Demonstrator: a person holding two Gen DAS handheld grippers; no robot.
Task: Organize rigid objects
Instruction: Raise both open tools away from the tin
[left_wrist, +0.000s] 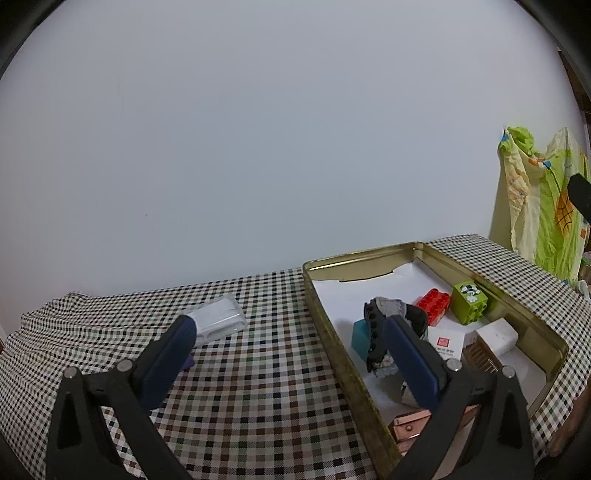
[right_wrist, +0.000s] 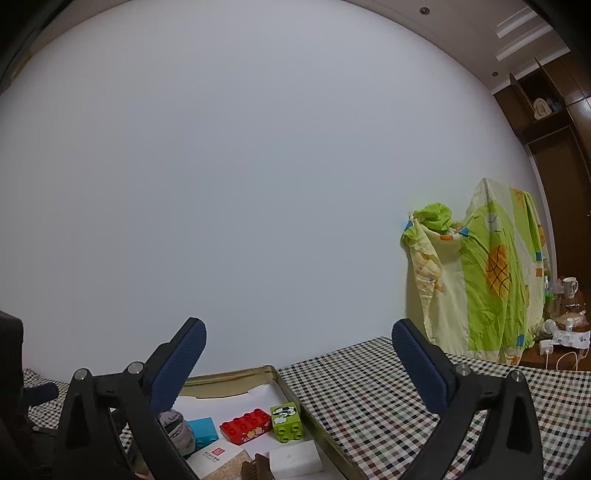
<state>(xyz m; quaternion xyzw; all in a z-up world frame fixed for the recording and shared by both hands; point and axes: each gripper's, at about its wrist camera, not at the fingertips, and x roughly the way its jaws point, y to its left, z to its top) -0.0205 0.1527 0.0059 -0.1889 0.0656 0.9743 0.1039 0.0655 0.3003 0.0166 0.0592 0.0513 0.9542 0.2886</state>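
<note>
The clear plastic case (left_wrist: 218, 319) lies on the counter (left_wrist: 258, 369) left of the tin tray (left_wrist: 332, 354). Both hand-held grippers, left (left_wrist: 288, 328) and right (right_wrist: 299, 332), are spread, empty. Straddle the case squarely before pinching.

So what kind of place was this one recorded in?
Most likely a room in a home: a table under a checkered cloth against a plain wall, a cartoon-print sheet draped at one side, and dark wooden cabinets with a mug on a cluttered side table.
</note>
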